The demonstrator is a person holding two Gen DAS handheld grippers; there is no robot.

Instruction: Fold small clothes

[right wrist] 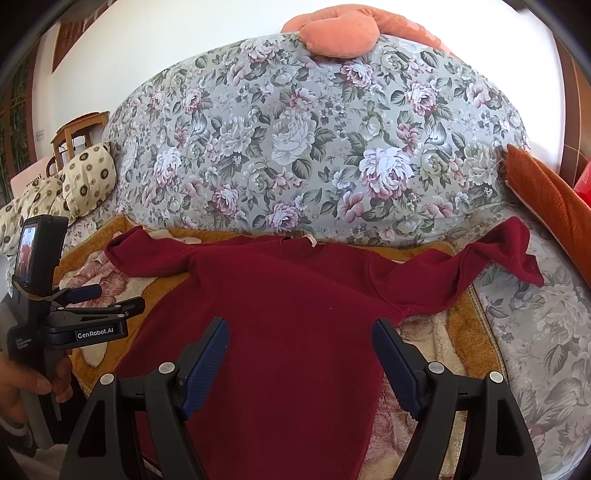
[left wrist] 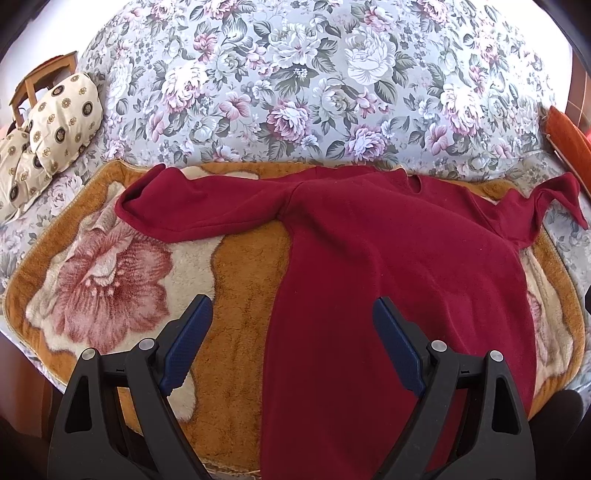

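A dark red long-sleeved top (left wrist: 388,258) lies flat on an orange plush blanket (left wrist: 243,280) on a sofa seat, collar toward the backrest, both sleeves spread out. It also shows in the right wrist view (right wrist: 288,302). My left gripper (left wrist: 291,314) is open and empty, held above the top's left edge and lower body. My right gripper (right wrist: 301,336) is open and empty above the middle of the top. The left gripper (right wrist: 86,295) also shows at the left of the right wrist view, held in a hand.
The floral sofa backrest (left wrist: 314,81) rises behind the top. Cream patterned cushions (left wrist: 62,114) lie at the left, an orange cushion (right wrist: 550,192) at the right, a peach cushion (right wrist: 340,33) on top. A wooden chair (right wrist: 77,133) stands behind at the left.
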